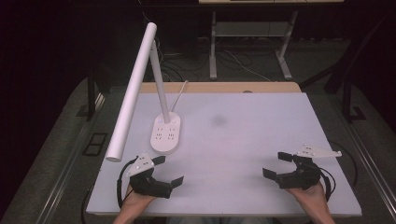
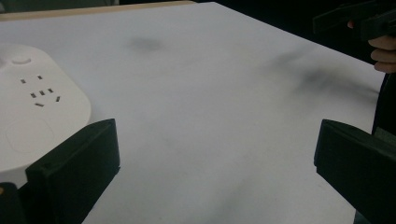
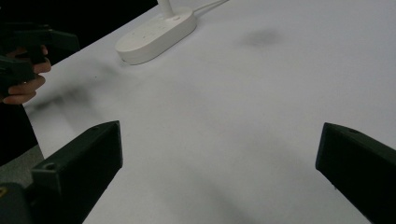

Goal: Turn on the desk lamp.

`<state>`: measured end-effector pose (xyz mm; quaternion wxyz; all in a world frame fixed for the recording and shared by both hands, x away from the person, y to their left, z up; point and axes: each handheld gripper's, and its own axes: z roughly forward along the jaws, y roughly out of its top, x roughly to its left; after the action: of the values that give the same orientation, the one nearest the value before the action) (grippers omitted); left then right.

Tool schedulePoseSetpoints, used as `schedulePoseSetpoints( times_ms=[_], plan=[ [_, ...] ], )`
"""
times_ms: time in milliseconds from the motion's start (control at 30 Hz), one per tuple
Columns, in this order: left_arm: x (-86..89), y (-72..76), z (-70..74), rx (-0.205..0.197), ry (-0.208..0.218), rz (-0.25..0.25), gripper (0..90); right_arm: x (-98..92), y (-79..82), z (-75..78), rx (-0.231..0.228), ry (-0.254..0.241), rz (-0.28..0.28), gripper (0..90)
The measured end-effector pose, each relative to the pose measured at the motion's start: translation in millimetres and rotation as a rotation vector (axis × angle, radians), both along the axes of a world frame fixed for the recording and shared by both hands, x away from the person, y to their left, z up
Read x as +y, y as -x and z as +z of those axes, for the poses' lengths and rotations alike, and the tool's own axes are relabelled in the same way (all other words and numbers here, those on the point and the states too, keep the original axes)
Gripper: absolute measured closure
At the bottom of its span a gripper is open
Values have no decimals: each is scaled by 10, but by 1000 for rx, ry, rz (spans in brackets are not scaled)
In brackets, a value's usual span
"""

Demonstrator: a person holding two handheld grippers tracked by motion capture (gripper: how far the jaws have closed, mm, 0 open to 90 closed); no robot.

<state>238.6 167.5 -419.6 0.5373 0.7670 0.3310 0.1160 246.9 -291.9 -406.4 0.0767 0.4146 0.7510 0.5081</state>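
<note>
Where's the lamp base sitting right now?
In the high view the lamp base stands on the left half of the white table, just ahead of the open left gripper, not touching it; its cord runs toward the far edge.

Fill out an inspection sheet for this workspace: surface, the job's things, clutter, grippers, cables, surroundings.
Surface: flat white tabletop with a faint dark smudge near its middle and a wooden strip along the far edge.
Job's things: white desk lamp with a long tube head; its oval base with socket holes stands at the left, near the left gripper.
Clutter: nothing seen.
Grippers: left gripper open and empty, above the table near the front edge; right gripper open and empty, at front right.
Cables: white lamp cord runs off the far edge; a black cable trails from each gripper.
Surroundings: dark room, grey floor, white table legs and loose wires behind.
</note>
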Motion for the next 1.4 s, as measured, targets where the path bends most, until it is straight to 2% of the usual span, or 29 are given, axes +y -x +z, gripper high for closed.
schedulePoseSetpoints(
  times_ms=[200,533,733,900,1400],
  plan=[
    [-14,4,-10,6,-8,-12,0,3,-13,-27,17,-9,22,1],
    [-34,4,-21,9,-17,-26,0,14,-13,-34,28,21,26,1],
    [-10,22,-13,2,-11,-8,0,9,-14,-34,33,24,24,1],
    [6,20,-10,1,-10,3,0,21,-37,-39,44,47,35,1],
    [-22,19,-22,-1,-29,4,0,149,-101,62,56,80,72,1]
  ],
)
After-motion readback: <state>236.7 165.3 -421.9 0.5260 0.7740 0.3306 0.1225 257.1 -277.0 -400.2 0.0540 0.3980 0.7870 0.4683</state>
